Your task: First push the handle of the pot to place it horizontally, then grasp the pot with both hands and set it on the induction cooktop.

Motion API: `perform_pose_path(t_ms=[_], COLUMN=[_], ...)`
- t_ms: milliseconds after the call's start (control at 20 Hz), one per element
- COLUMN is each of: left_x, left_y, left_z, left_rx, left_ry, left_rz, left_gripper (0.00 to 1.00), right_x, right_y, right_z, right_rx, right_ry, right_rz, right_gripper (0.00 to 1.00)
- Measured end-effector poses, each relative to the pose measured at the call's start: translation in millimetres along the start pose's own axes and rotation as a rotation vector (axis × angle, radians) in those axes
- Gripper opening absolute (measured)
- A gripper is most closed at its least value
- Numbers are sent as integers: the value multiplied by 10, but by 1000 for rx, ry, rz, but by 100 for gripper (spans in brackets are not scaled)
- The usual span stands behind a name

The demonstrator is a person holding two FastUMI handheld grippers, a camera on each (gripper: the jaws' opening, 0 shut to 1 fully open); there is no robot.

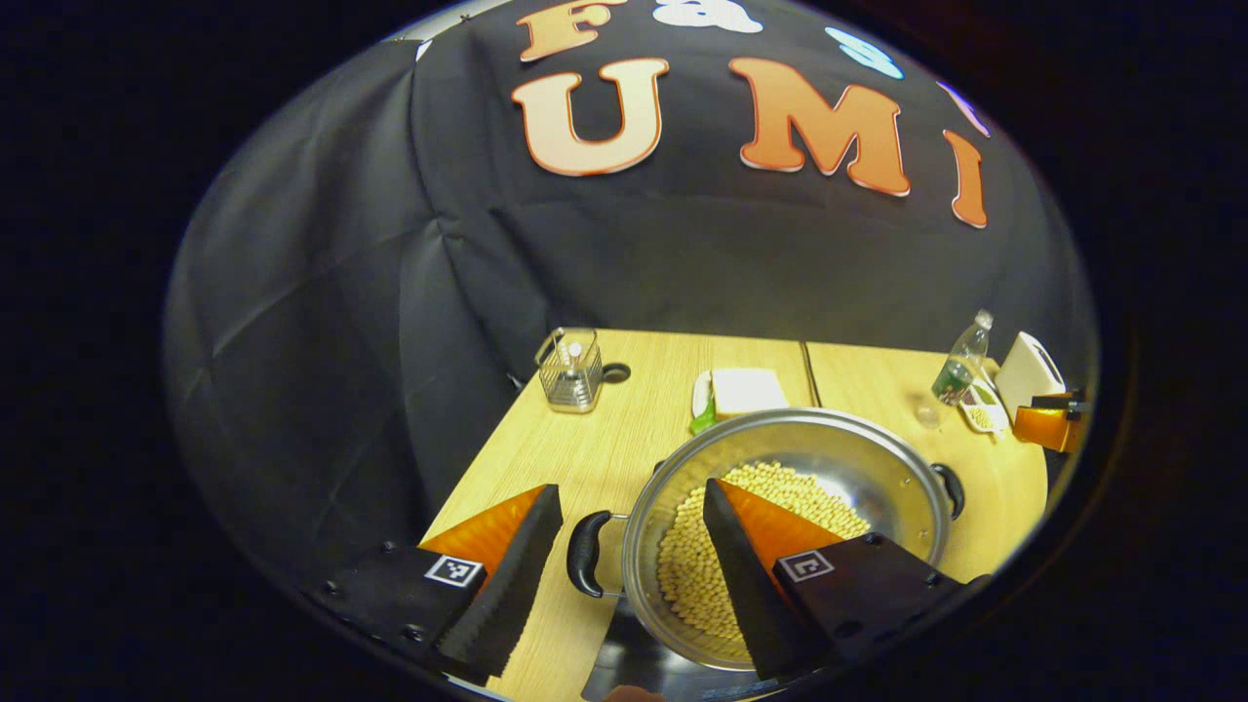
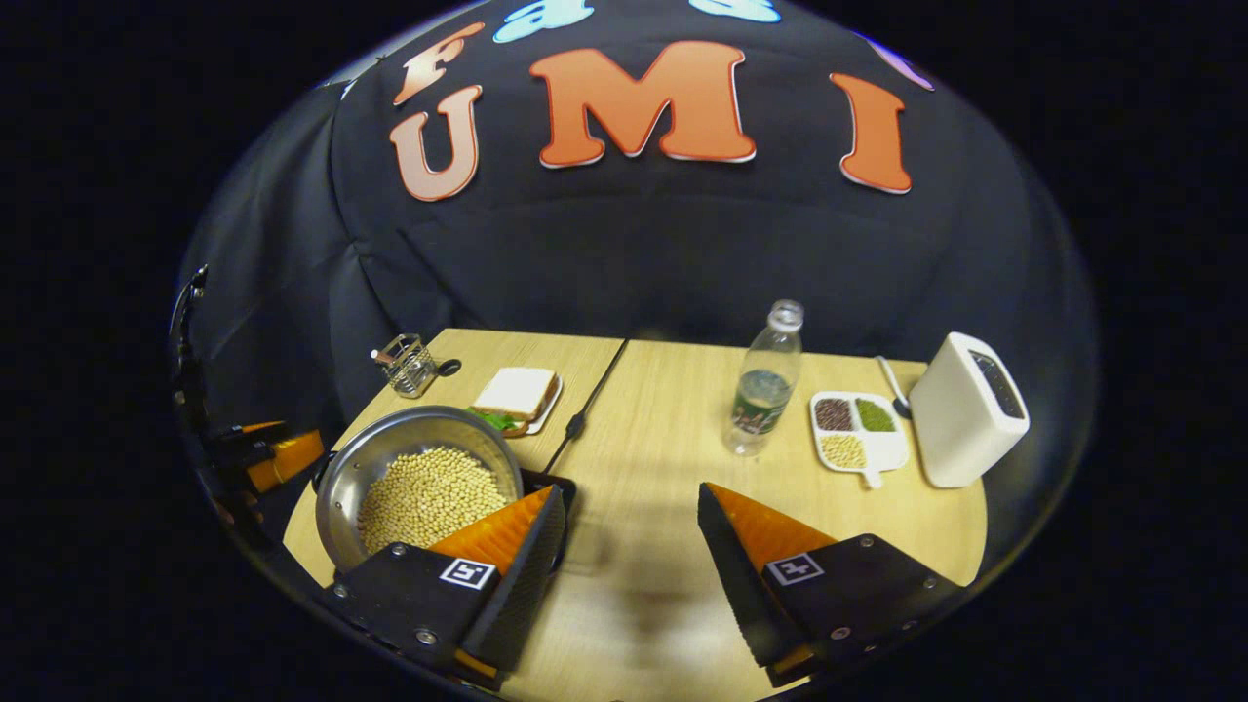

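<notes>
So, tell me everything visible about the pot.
The pot is a wide, shallow, shiny metal pan with no lid, part-filled with pale beans. It has two dark loop handles, one on the side nearer the left gripper, one opposite. It sits upright at the table's near edge on a dark slab. The open fingers straddle the near handle and rim without touching.

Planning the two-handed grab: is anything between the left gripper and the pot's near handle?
Nothing visible. In the left gripper view the left gripper is open, its fingers straddling the pot's near handle, with bare table around it. The wire basket and sandwich sit farther back.
</notes>
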State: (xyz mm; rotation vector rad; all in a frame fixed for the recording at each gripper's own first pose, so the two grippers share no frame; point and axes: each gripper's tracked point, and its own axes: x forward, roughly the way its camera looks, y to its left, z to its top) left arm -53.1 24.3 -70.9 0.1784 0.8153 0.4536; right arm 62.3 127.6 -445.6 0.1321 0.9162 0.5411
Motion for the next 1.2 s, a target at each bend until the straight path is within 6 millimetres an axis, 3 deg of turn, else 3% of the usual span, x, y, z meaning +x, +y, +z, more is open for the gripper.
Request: perform_pose_path(t_ms=[300,350,500,650,800,950,1050,1150,1200], left_x=[-890,-1045,-1579,-2037,-2468,-2930,-3234,-3524,-3654], left_y=[-349,-436,-656,-894,-1151,-1336,-1406,-1443,-1450], left_z=[763,893,1322,1698,2094,2448,2679,2874,2945], left_rx=[-49,-54,-69,-60,-57,-65,-77,-84,-85], left_ry=[-206,-241,-365,-485,-609,-722,-799,-869,-900], left_rz=[-10,-17,-47,-66,-101,-145,-165,-179,-181], left_gripper=[95,91,94,91,94,90,96,97,93], right_x=[-832,-975,-1516,-2019,-2591,-3156,-3511,-3784,-3902], right_y=[-1140,-1332,-1818,-2136,-2439,-2585,-2672,-2753,-2778], right_z=[252,294,578,810,1172,1476,1698,1867,1941], right_rx=[-7,-13,-19,-46,-112,-141,-161,-192,-199], right_ry=[-168,-203,-316,-450,-587,-685,-751,-791,-804], right_rz=[-60,-77,-100,-119,-185,-227,-255,-294,-316], right_gripper=[92,92,94,93,93,89,94,98,98])
